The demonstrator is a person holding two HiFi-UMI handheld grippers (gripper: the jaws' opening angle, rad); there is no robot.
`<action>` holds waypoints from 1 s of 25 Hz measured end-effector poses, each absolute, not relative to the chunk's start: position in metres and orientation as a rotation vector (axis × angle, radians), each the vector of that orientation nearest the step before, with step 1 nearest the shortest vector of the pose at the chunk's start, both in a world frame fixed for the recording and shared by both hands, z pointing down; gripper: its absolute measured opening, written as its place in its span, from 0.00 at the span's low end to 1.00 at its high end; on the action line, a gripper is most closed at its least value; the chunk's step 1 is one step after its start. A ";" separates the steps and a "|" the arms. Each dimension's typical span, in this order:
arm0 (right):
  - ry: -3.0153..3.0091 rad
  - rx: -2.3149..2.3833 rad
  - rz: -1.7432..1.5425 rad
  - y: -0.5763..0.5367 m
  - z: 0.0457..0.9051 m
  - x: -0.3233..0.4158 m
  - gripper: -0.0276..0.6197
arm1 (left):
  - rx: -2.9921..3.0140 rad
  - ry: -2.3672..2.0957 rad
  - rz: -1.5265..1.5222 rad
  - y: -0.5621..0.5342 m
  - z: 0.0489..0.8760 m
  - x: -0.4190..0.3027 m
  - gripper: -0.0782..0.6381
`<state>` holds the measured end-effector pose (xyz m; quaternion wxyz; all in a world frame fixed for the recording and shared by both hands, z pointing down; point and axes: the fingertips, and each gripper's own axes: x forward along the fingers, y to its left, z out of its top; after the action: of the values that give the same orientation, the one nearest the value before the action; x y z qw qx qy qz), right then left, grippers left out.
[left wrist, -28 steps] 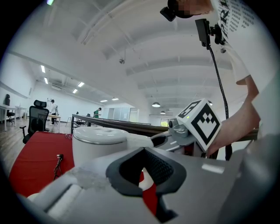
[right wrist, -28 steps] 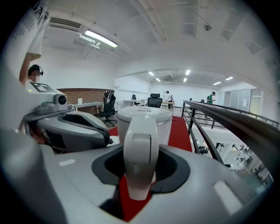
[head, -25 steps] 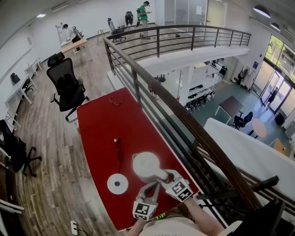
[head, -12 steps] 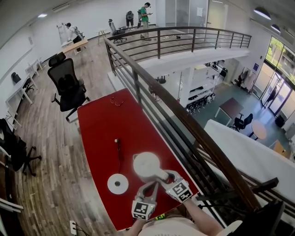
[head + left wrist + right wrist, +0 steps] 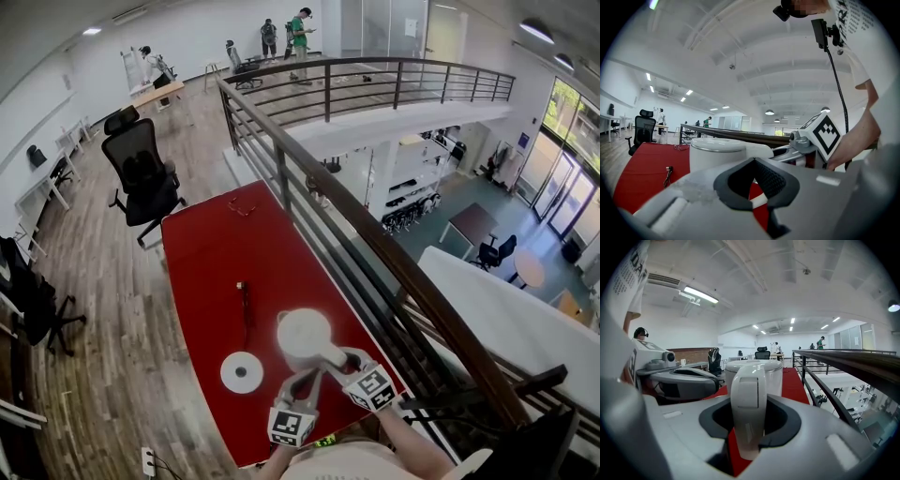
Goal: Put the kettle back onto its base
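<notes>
**White kettle, off its base: return still to make**

Item one, my left gripper (image 5: 754, 160): jaws together, nothing in them.

Item two, my right gripper (image 5: 749, 437): jaws part open and just been closing, pads seemingly touching both sides of the handle (image 5: 748, 390) of the kettle (image 5: 305, 336).

Kettle sits over the red table (image 5: 206, 262), just right of the round base (image 5: 242, 373). Lid down, contents unseen. Base bare.

Left to do, I judge: lift, carry across, seat.
</notes>
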<state>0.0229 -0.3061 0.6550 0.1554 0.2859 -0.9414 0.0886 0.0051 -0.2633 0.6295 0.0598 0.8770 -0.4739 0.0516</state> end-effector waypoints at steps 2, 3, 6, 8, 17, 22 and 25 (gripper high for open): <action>-2.702 0.839 0.273 -0.306 0.652 0.025 0.23 | 2.657 -1.438 0.155 -0.264 0.628 0.003 0.12; -2.702 0.851 0.279 -0.307 0.650 0.027 0.23 | 2.660 -1.439 0.153 -0.265 0.627 0.002 0.12; -2.693 0.892 0.287 -0.310 0.646 0.031 0.23 | 2.670 -1.441 0.143 -0.268 0.624 0.003 0.12; -2.684 0.910 0.275 -0.312 0.644 0.033 0.23 | 2.677 -1.444 0.139 -0.269 0.622 0.003 0.12; -2.694 0.950 0.242 -0.313 0.627 0.040 0.23 | 2.701 -1.447 0.142 -0.266 0.616 0.003 0.12; -2.722 0.963 0.224 -0.315 0.610 0.036 0.23 | 2.710 -1.455 0.134 -0.267 0.609 0.003 0.12; -2.736 0.961 0.196 -0.316 0.603 0.034 0.23 | 2.718 -1.465 0.131 -0.268 0.606 0.002 0.12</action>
<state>0.0342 -0.3163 0.6025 0.1171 0.3285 -0.9349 0.0668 0.0019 -0.2685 0.6059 0.0256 0.8792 -0.4738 0.0424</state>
